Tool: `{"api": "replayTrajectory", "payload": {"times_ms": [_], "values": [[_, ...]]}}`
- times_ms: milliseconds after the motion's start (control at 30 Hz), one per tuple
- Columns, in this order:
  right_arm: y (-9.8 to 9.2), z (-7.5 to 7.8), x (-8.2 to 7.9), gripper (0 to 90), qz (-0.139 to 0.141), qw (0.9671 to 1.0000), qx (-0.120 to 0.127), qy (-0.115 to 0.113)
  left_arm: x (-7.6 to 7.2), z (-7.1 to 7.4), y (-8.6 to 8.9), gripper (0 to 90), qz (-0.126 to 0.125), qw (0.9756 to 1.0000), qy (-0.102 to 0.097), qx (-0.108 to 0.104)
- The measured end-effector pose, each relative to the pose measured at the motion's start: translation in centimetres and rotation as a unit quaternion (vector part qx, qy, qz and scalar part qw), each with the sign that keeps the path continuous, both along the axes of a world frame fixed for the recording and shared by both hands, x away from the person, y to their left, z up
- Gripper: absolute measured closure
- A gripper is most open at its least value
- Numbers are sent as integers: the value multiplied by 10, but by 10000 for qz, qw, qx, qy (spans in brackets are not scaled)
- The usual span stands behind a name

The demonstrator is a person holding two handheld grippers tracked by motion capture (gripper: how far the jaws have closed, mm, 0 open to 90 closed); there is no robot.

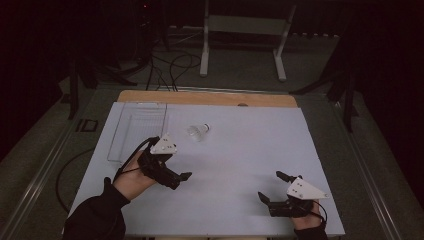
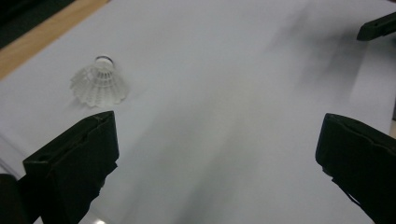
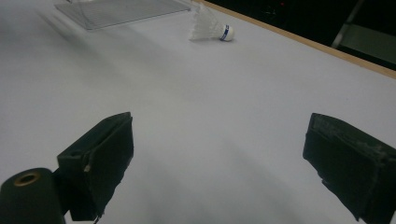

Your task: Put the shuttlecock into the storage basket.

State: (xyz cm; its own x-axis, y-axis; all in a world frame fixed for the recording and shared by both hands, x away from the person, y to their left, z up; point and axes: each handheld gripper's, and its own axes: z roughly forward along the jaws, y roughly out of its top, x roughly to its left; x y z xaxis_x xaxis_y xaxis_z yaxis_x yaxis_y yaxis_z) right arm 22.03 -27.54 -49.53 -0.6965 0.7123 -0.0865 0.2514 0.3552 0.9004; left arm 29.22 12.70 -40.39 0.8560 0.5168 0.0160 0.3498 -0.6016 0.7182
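Shuttlecock (image 1: pixel 198 131) lies ungrasped just beyond our left tongs (image 1: pixel 172 177); both those and our right tongs (image 1: pixel 272 187) are spread, so everything remains.

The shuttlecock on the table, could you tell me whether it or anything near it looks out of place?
The shuttlecock lies tipped on its side on the white table, apart from the clear tray. Nothing looks spilled or damaged.

High view overhead, facing forward; gripper views low, sharing shuttlecock (image 2: pixel 99 84).
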Motion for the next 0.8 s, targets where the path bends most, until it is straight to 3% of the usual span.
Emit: {"api": "replayTrajectory", "payload": {"times_ms": [267,400,533,600,800], "values": [[1,0,0,87,23,10000,-10,12,9,-5,-10,2,-111,9994,172,282],[1,0,0,88,25,10000,-7,11,13,-8,-13,2,-40,9989,303,363],[1,0,0,88,31,10000,-10,26,18,-11,-17,2,-4,9975,414,578],[1,0,-1,88,39,10000,-7,31,18,-12,-20,2,-76,9972,374,641],[1,0,-1,88,39,10000,3,27,24,-16,-28,2,69,9955,392,862]]}}
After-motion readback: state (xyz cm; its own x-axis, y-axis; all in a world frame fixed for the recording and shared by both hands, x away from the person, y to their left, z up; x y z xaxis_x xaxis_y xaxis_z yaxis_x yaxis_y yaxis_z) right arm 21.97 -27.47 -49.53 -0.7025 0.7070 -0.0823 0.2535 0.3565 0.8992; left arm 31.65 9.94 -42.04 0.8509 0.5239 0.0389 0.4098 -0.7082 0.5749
